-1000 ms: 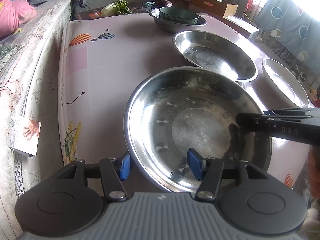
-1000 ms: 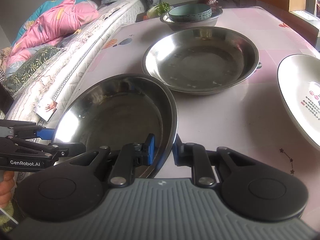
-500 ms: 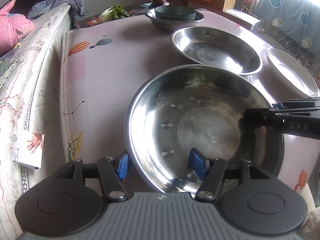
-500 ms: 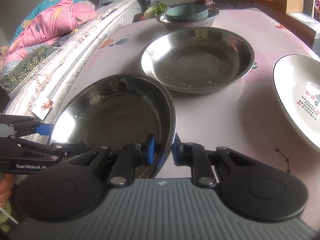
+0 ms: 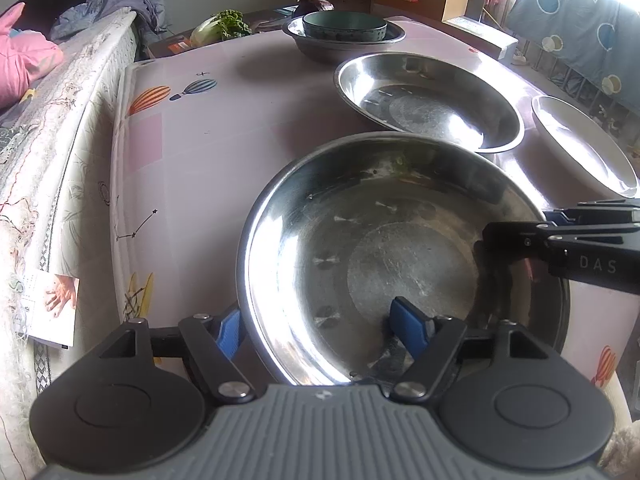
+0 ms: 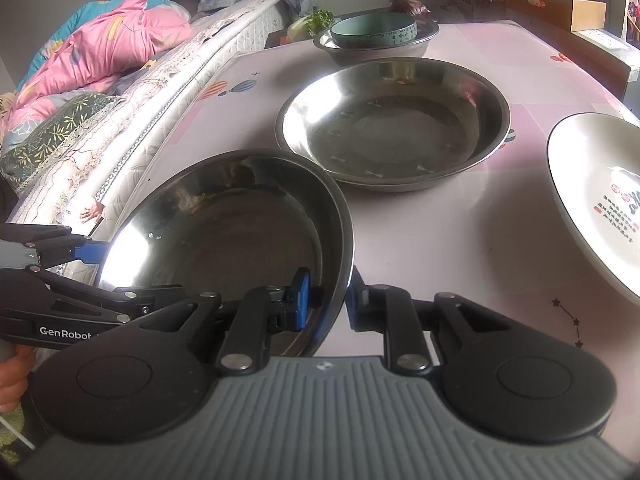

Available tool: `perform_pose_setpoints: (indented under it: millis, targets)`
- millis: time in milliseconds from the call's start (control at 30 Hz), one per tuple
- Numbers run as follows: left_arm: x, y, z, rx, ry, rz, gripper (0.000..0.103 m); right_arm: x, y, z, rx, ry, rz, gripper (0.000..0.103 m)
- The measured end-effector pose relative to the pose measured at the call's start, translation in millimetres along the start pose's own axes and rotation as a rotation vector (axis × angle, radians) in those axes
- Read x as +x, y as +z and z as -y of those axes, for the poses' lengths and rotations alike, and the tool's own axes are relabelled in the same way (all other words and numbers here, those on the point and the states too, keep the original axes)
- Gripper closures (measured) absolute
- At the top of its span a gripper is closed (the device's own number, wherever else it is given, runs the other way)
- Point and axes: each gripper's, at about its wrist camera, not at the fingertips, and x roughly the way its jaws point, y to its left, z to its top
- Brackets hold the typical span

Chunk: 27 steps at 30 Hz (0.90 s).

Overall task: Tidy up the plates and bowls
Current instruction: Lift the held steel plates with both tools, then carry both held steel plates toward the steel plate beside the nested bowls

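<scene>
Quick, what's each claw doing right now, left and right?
Left claw: open wide, straddling the near steel bowl's rim, not pinching it.
Right claw: shut on the same bowl's rim.

The near steel basin [image 5: 400, 248] has edged toward the second basin [image 5: 428, 100] — their rims now nearly overlap.

Left tongs [image 5: 316, 326]: fingers spread wide, blue pads either side of near steel plate [image 5: 400, 256] rim; one pad outside rim, other over plate interior. Neither pad pressed on metal.

Right tongs [image 6: 326, 298]: fingers drawn close, blue pads clamping same plate's rim, one pad inside, one outside. Plate tilted in grip.

Both tongs at near edge of worktop [image 5: 224, 120]. Bare hand [image 6: 12, 376] partly visible behind left tongs' handle.
</scene>
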Motion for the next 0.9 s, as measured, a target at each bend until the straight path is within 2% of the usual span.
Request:
perform_pose_setpoints:
  millis: [233, 467, 900]
  targets:
    - [-0.5, -0.3, 1.5, 0.000, -0.004, -0.009, 0.027, -0.4, -0.9, 0.4, 0.006, 0.002, 0.002, 0.085]
    - [-5.8, -4.4, 2.4, -0.005, -0.063, -0.023, 0.025, -1.3, 0.2, 5.9, 0.025, -0.002, 0.005, 0.085]
    - [-2.3, -3.8, 5.8, 0.025, -0.028, -0.017, 0.021, 0.5, 1.1, 6.8, 0.025, -0.008, 0.009, 0.085]
